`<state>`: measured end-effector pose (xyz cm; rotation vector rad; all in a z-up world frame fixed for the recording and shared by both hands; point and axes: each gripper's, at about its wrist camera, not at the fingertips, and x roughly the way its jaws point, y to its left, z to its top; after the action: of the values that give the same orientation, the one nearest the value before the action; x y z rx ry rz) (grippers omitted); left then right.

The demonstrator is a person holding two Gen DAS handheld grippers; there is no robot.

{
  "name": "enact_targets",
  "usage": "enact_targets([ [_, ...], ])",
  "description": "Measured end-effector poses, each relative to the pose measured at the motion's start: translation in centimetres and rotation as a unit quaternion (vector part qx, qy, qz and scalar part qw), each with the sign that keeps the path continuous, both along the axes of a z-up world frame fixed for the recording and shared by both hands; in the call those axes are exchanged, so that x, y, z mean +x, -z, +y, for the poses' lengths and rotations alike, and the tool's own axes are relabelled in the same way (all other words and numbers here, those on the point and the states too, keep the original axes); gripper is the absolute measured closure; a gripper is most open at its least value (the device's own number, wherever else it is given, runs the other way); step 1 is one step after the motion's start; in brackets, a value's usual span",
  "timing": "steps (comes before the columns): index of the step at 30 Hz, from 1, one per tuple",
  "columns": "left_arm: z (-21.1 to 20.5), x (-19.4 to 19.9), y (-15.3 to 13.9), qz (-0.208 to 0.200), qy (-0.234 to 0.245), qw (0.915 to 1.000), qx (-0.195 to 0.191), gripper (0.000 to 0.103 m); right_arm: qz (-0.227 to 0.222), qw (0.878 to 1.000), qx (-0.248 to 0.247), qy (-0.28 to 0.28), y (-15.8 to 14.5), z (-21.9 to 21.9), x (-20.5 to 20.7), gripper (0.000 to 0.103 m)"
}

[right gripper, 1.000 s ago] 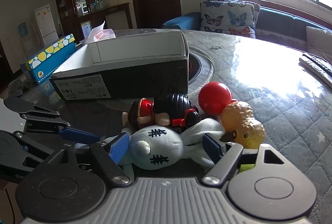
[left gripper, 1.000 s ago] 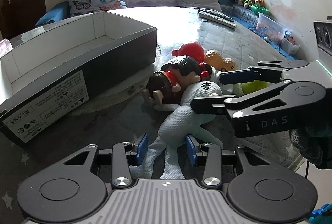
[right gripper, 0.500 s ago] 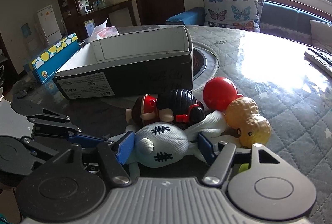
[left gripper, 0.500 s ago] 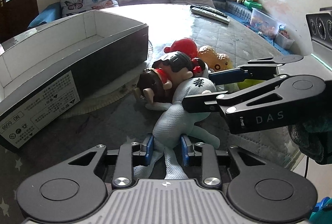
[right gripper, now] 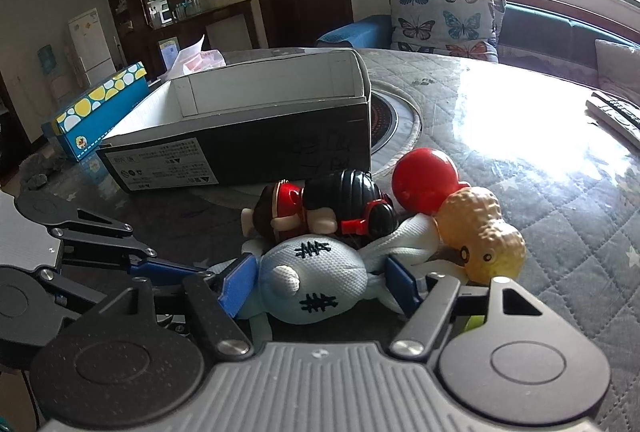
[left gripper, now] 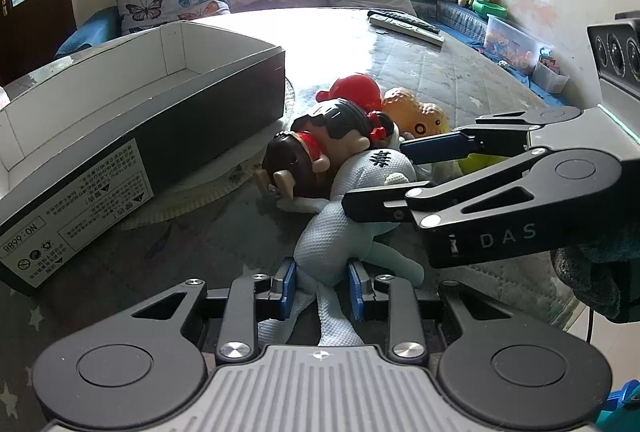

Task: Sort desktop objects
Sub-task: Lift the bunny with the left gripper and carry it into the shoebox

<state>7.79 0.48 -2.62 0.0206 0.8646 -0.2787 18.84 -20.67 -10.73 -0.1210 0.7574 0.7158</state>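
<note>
- Clearly, in the left wrist view, the left tool (left gripper: 322, 286) was clenched on the doll (left gripper: 340, 232) at its lower body. Its jaws had just been closing, with the cloth between the pads.
- The right tool (left gripper: 376, 173) reached in from the right and straddled the doll's head.
- The doll lay on the counter (left gripper: 440, 71), its head touching the figure (left gripper: 320, 147). The red toy (left gripper: 356, 91) and the peanut (left gripper: 416, 115) sat just behind.
- Risk: with two tools on one soft doll, pulling unevenly could stretch it or slip it out of one grip.
- Risk: a lift could drag the figure along, since it leaned on the doll's head, and knock the red toy or the peanut away.
- The box (left gripper: 120, 135) stood open to the left, well apart from the doll. What showed of its inside was bare.
- A clear bin (left gripper: 508, 39) far off by the wall held small colourful bits, too small to name.
- In the right wrist view, the right tool's pads seemed to lie against the doll's head on both sides. Its jaws had just been opening a little, so that hold looked loose and the head could slide free.
- The box beyond the toys again showed only white walls inside.
- A spotted carton (right gripper: 100, 99) lay behind it. Its contents were hidden.
</note>
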Motion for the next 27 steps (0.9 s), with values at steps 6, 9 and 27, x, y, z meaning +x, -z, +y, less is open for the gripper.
enact_targets([
  [6,0.1,-0.3,-0.1,-0.002,0.0,1.0,-0.006,0.078,0.005,1.0,0.011,0.002,0.0,-0.5,-0.4,0.04],
  [9,0.0,-0.6,-0.2,-0.004,0.004,1.0,-0.008,0.079,0.005,1.0,0.013,0.002,-0.1,-0.6,-0.7,0.042],
  [27,1.8,-2.1,-3.3,-0.038,-0.01,0.9991,-0.016,0.08,-0.014,0.999,0.05,-0.018,-3.3,-0.5,-1.6,0.045],
])
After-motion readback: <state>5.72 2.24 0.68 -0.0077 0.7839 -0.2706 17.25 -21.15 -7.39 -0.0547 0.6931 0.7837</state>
